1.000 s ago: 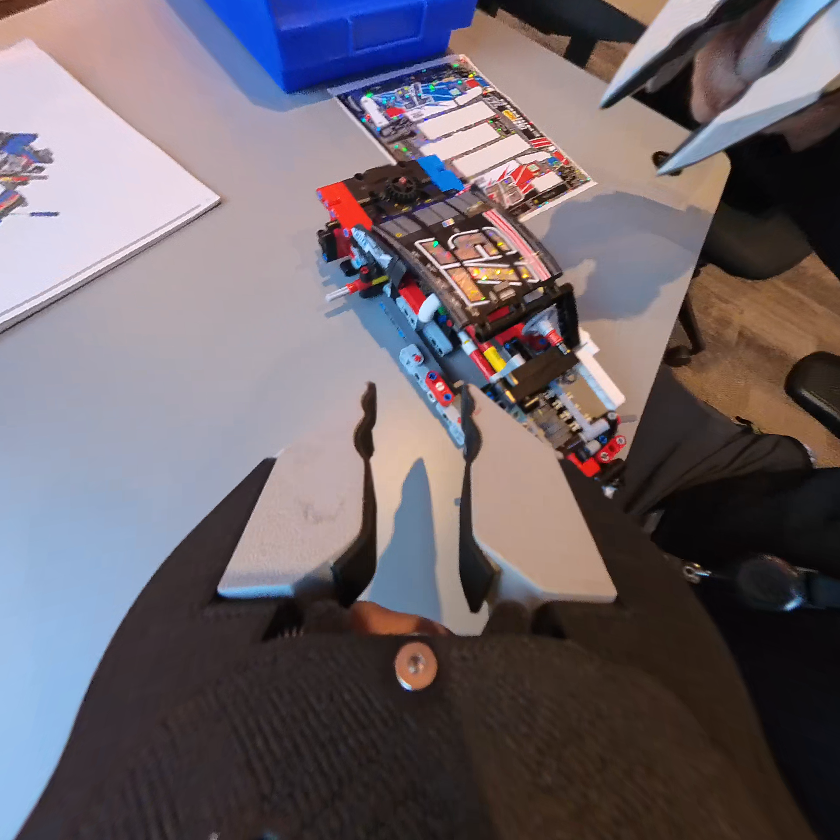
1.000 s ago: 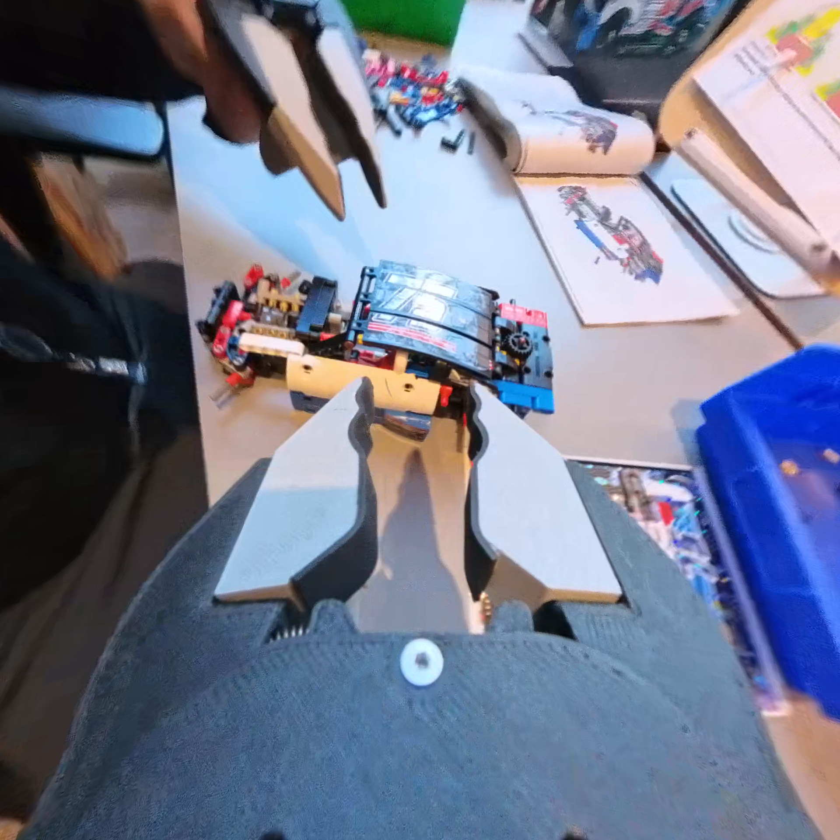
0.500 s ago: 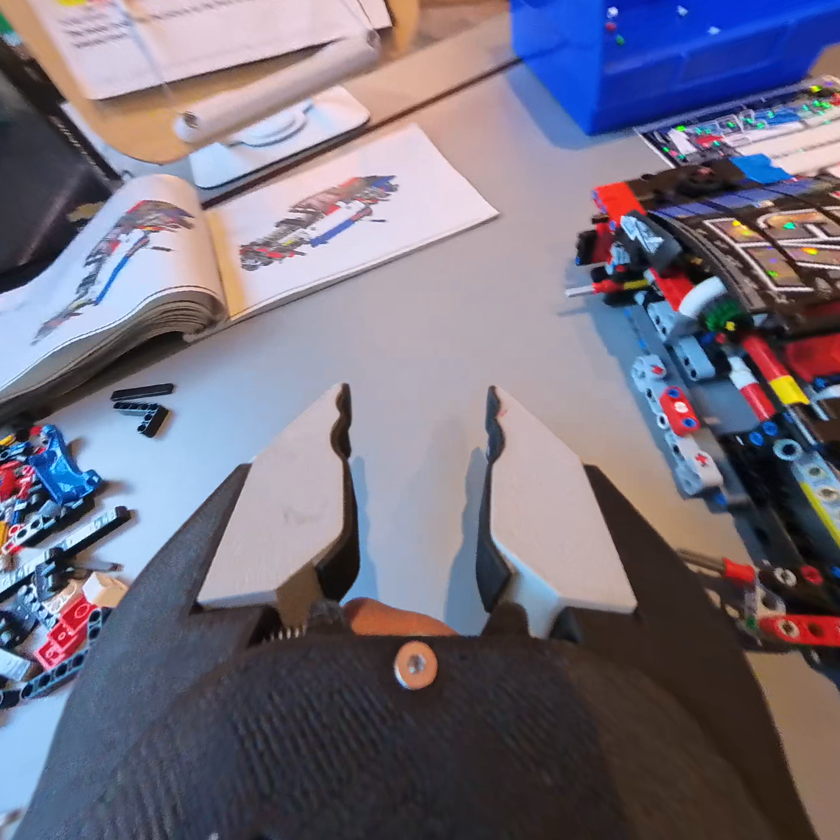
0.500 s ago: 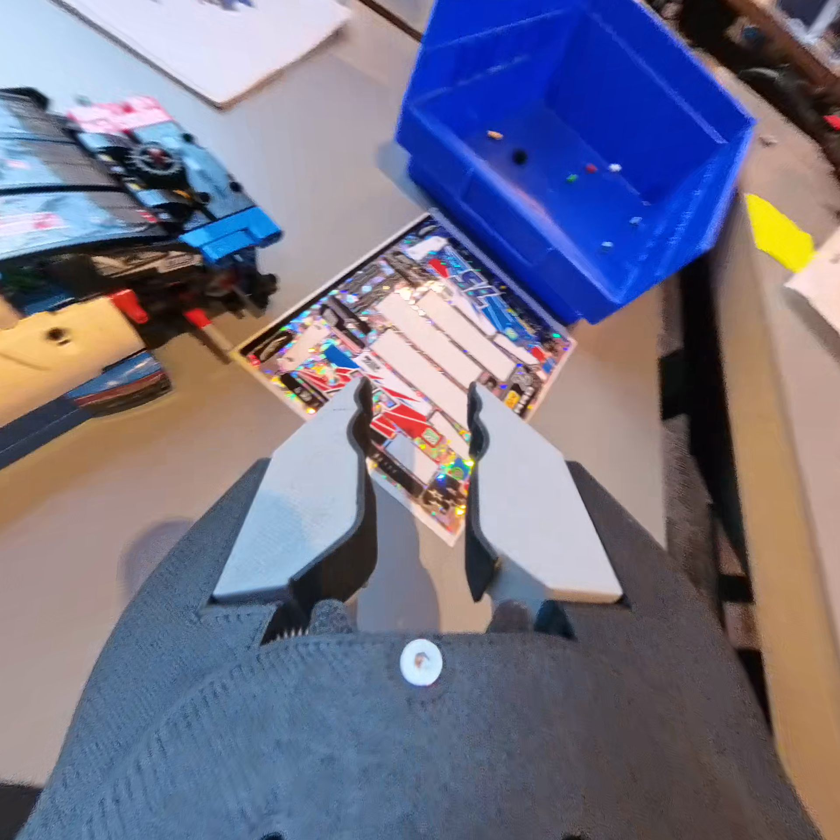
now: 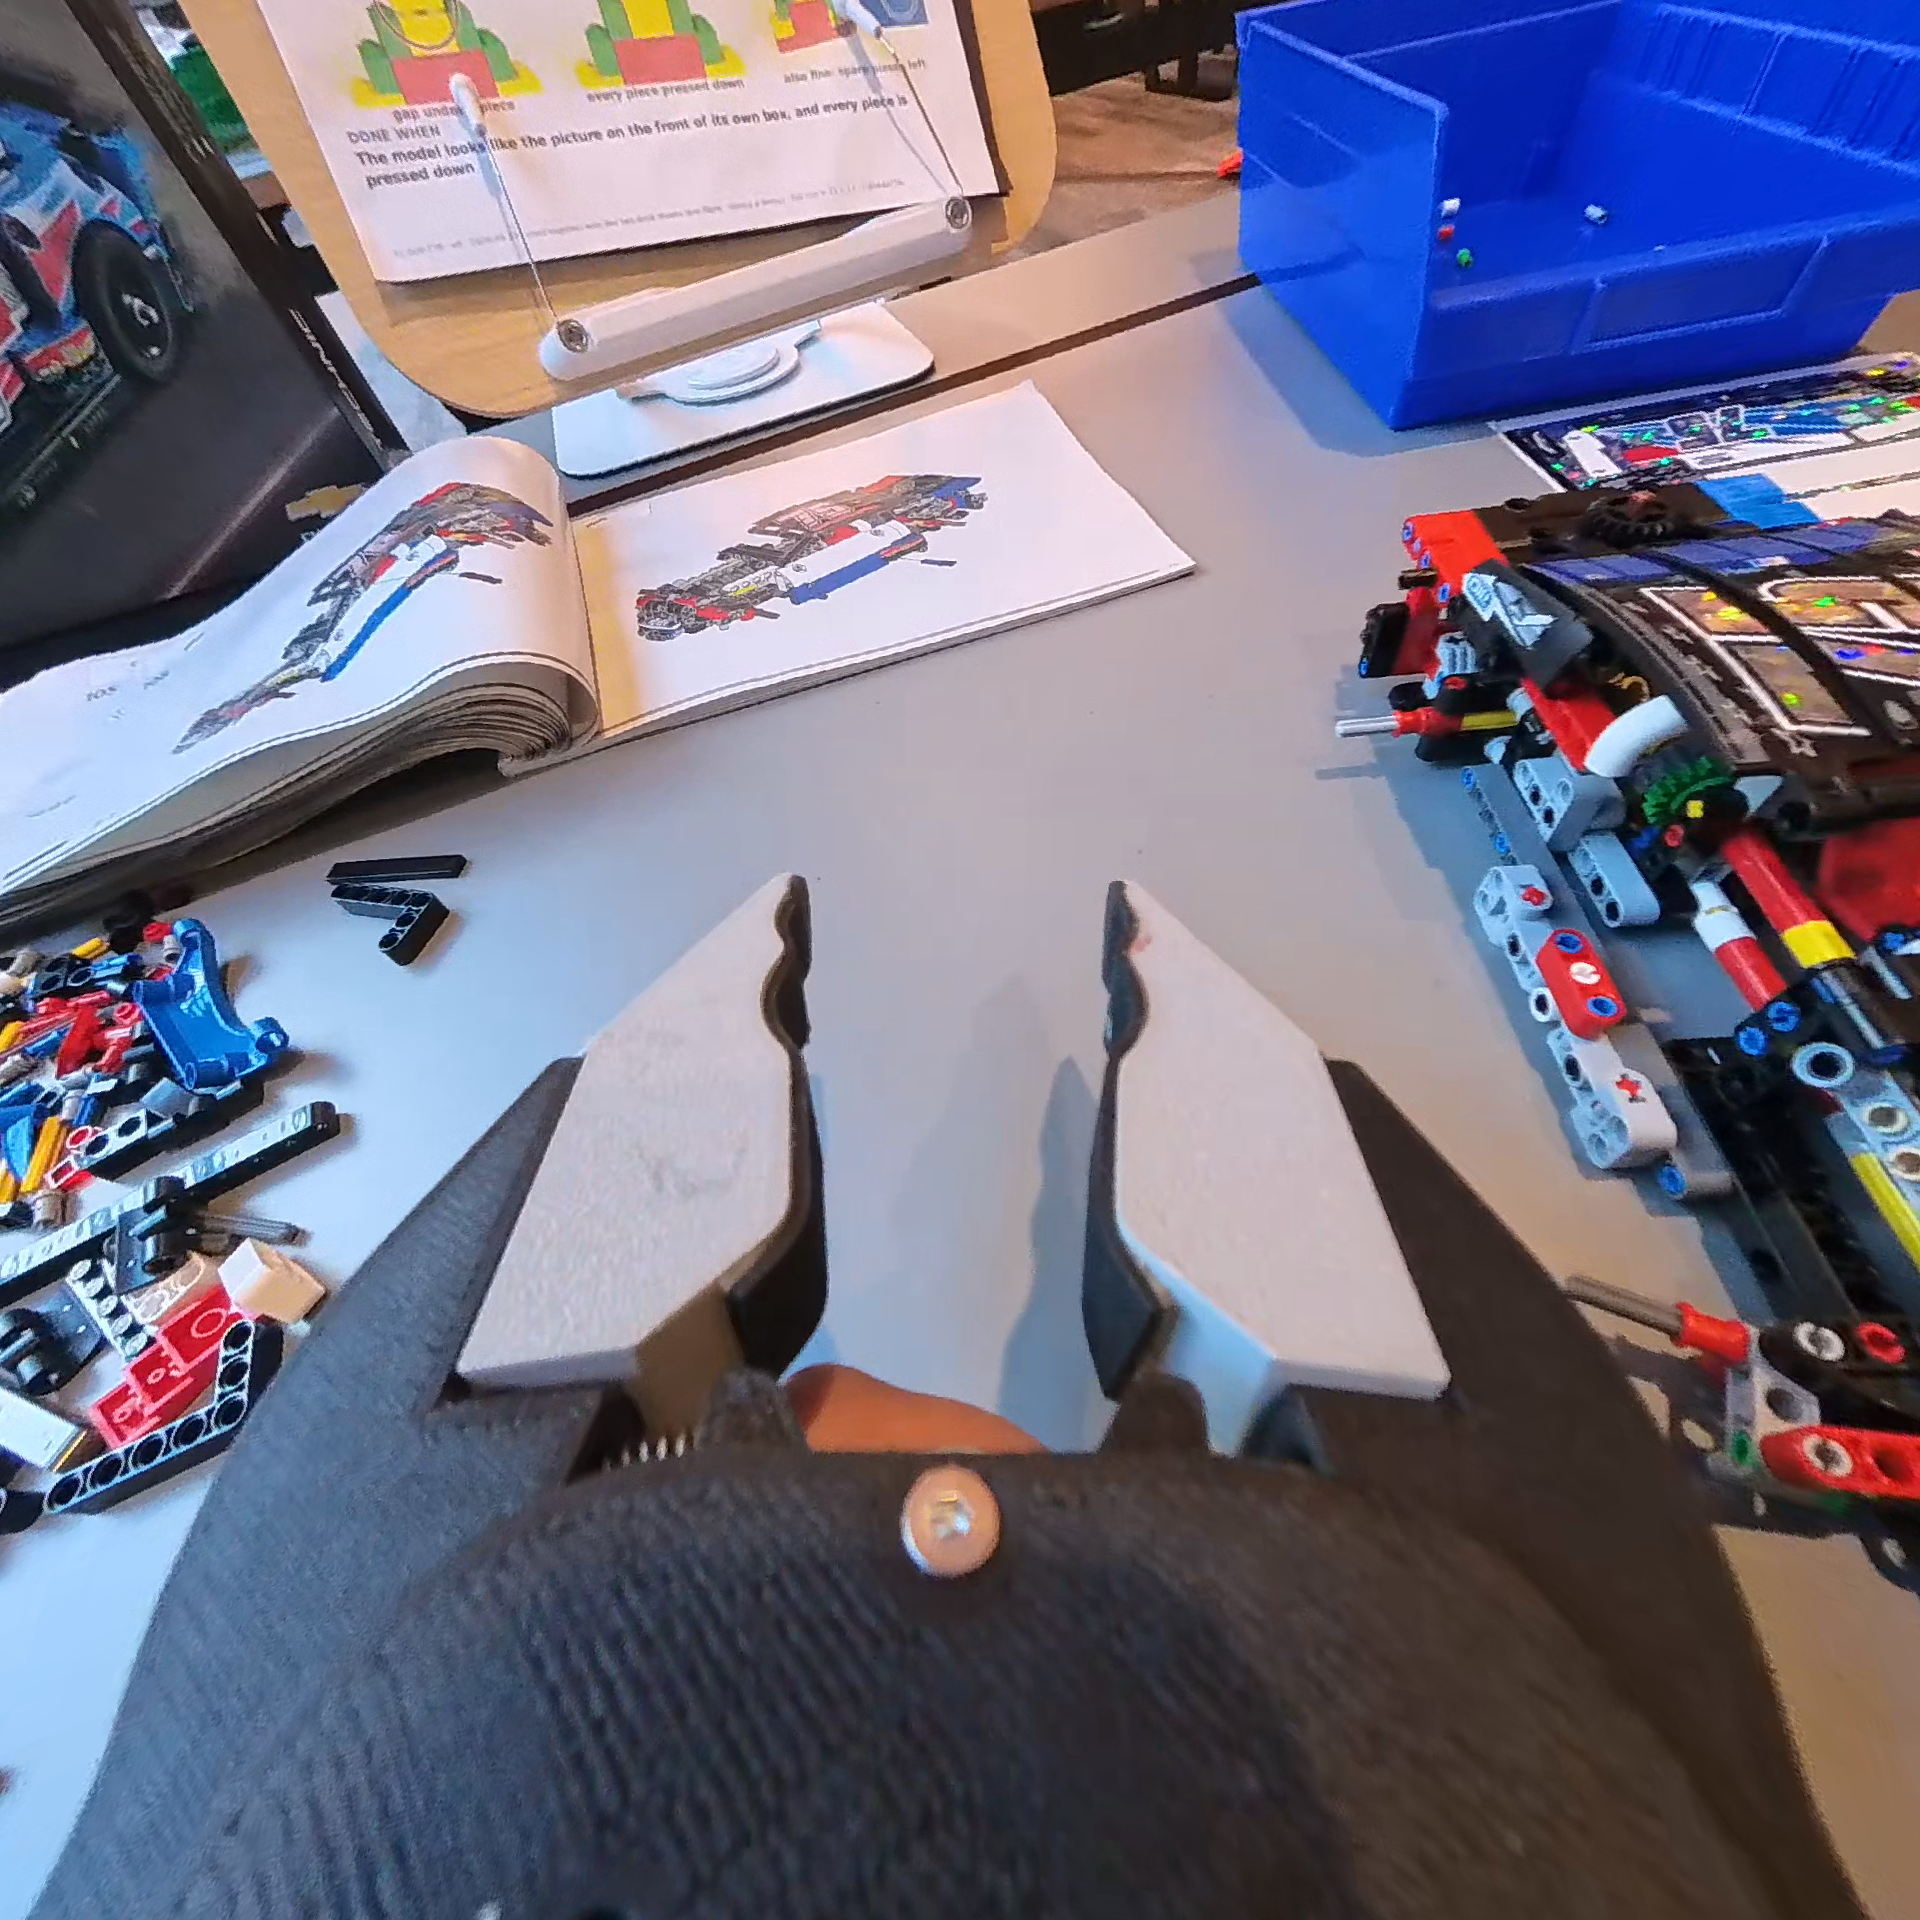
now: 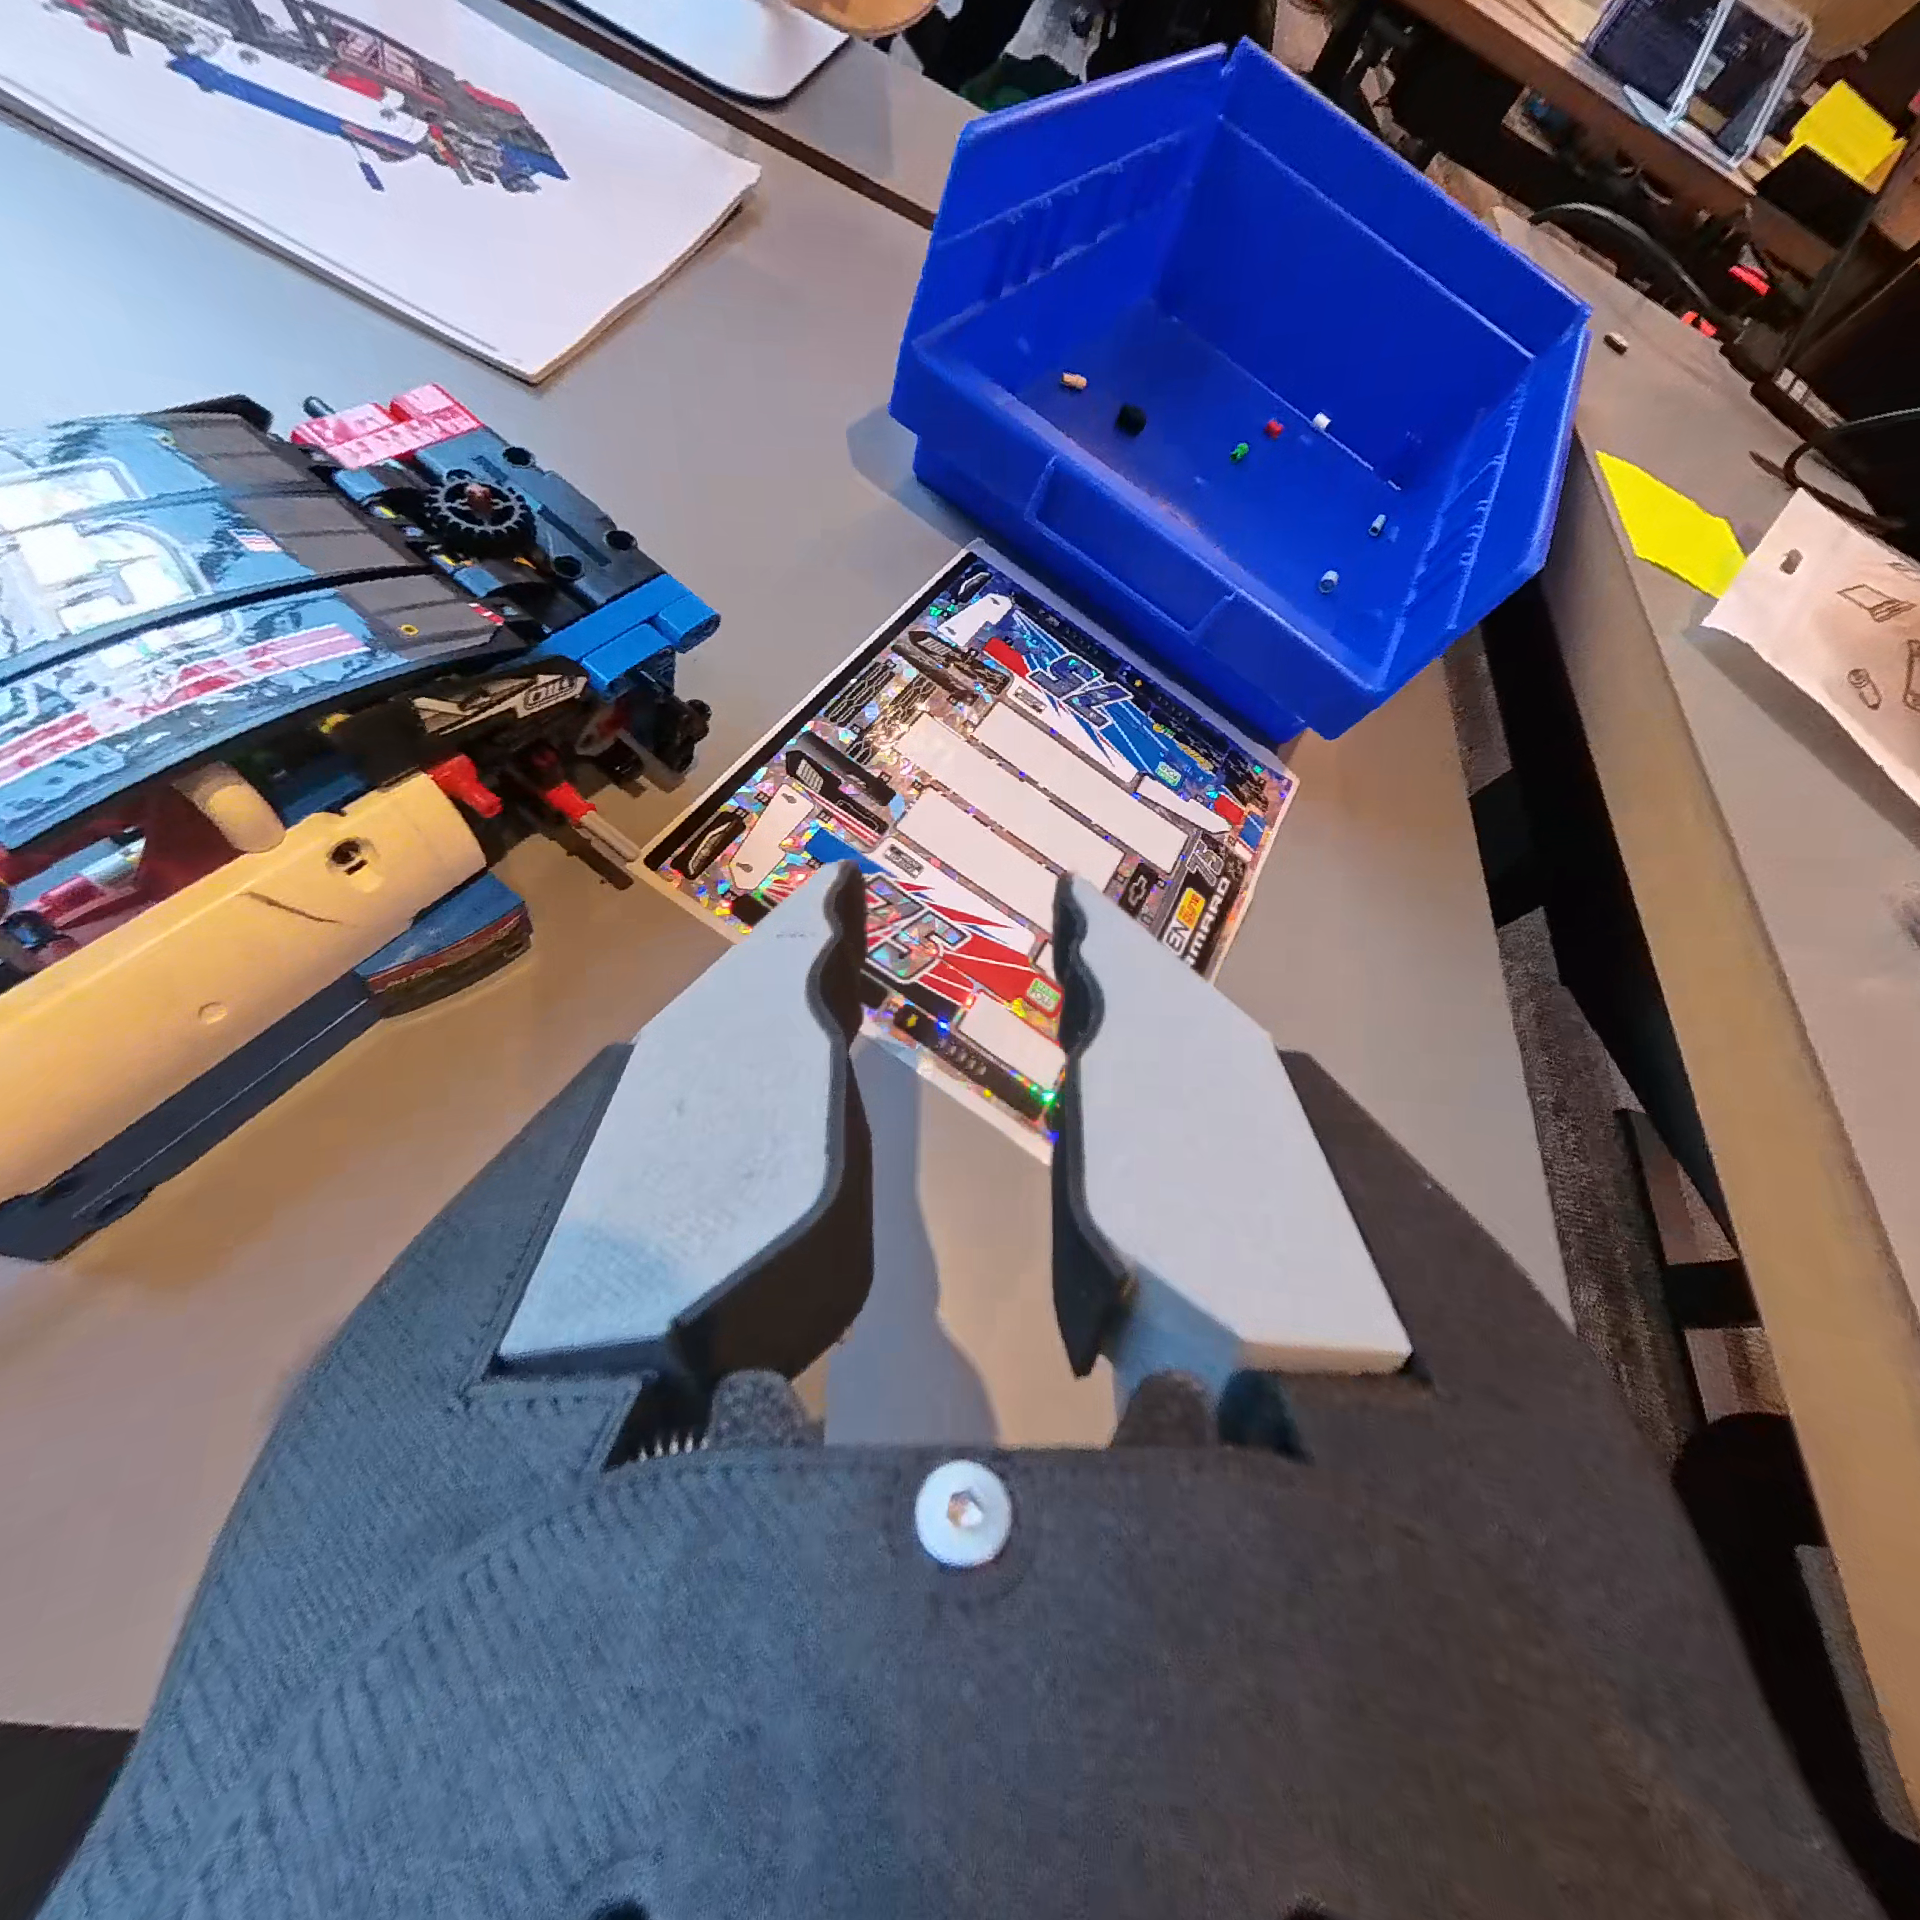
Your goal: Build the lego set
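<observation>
Both views are bright and mostly sharp, lit from above with a cool cast on the table (image 5: 935, 790) in the left view and a warmer, tan cast in the right. Soft shadows of the fingers (image 5: 665, 1143) fall between them on the tabletop. The sticker sheet (image 6: 997, 790) sparkles with small glints, and the model's (image 6: 260, 623) dark panels carry pale glare. Wide-angle bending curves straight edges near the frame borders. The right view's lower left edge is slightly smeared.

Glossy blue plastic bin (image 6: 1226, 436), glittery foil sticker sheet (image 6: 997, 790), matt grey table (image 5: 935, 748), paper instruction booklet (image 5: 852, 582).
</observation>
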